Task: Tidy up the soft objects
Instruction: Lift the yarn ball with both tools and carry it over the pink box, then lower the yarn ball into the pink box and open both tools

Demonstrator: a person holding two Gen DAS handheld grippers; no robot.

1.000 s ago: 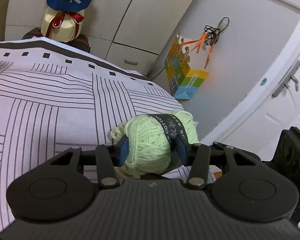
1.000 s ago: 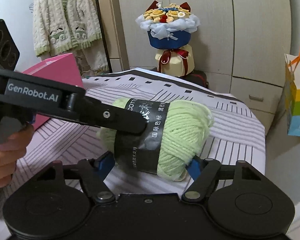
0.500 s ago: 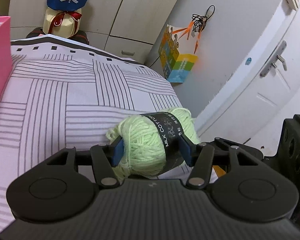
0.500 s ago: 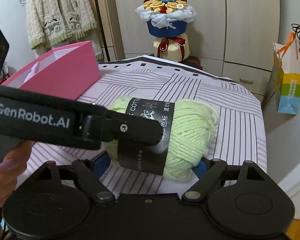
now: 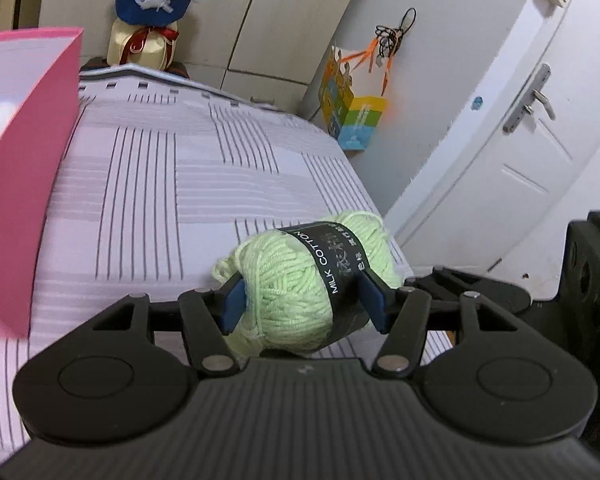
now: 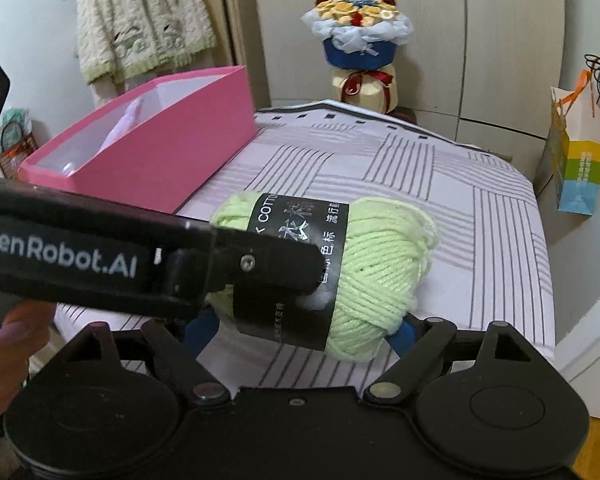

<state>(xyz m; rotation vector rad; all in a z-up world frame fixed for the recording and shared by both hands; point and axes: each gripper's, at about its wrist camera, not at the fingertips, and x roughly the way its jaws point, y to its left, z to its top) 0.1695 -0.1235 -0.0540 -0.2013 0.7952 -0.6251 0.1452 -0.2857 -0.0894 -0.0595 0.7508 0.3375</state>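
The green yarn skein (image 5: 312, 284) is being carried above the striped bed (image 5: 188, 184), pinched from two directions at once. The left claw (image 5: 302, 304) is gripping it across its width and the right claw (image 6: 300, 330) is clamping it end to end, likely because the soft ball would sag in one grip. Both claws have just been widening slightly, yarn between them. The open pink box (image 6: 156, 148), on the far left, is the probable destination; nothing is blocking the way. A bouquet (image 6: 360, 40) and paper bag (image 6: 576, 168) are sitting well clear.
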